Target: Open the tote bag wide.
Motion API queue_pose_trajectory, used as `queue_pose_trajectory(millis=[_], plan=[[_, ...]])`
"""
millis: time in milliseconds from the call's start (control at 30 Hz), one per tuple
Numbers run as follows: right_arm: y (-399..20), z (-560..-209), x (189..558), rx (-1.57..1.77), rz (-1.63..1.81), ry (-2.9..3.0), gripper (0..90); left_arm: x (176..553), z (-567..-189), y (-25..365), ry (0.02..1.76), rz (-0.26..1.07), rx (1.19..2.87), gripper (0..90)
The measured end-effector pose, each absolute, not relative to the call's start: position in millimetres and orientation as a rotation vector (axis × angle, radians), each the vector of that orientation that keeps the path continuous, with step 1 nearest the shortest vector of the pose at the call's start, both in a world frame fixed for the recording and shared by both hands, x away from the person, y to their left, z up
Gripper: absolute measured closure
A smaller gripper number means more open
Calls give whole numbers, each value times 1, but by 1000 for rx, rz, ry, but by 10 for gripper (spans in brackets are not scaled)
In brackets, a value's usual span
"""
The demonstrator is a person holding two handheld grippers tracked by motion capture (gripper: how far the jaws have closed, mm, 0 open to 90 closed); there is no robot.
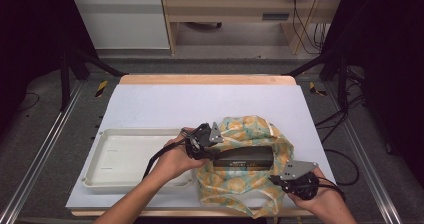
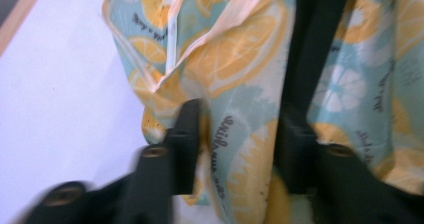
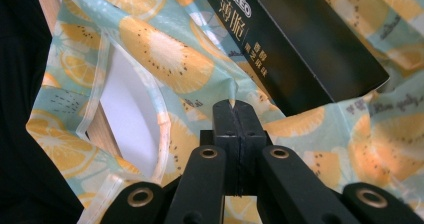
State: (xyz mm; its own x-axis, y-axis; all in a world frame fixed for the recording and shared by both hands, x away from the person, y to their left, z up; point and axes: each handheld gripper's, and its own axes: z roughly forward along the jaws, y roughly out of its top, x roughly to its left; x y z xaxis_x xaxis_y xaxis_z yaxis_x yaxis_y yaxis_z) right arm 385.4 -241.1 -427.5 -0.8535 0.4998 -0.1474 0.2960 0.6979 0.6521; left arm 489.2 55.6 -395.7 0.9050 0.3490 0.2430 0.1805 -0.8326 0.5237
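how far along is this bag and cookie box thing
Done: the dark cookie box already sits in the mouth of the fruit-print bag. In hand: the right gripper is pinched shut on the bag's edge, and the left gripper straddles a fold of fabric, fingers apart. Left: probably working the box fully in or out; the white tray holds nothing.

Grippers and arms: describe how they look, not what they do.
Both are black two-jaw tools. The left claw and right claw each carry a grey three-cornered plate on top and trail a black cable. The jaws have flat rectangular pads and round brass-coloured pivot fittings. The forearms are bare, no sleeves in view.
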Motion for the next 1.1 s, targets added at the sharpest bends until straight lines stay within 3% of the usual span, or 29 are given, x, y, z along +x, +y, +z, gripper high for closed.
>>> queue_pose_trajectory(millis=[67, 133, 200, 433, 1100], plan=[[-241, -428, 385, 630, 920, 2595, 900, 491, -398, 56, 392, 454, 2580, 693], [-242, -431, 384, 633, 917, 2599, 900, 497, -400, 56, 422, 448, 2587, 831], [-243, -434, 383, 643, 908, 2606, 900, 500, -401, 55, 430, 467, 2588, 888], [-246, -445, 381, 674, 870, 2636, 900, 518, -406, 55, 526, 547, 2519, 898], [-259, -456, 379, 771, 796, 2663, 900, 550, -428, 55, 622, 456, 2569, 899]])
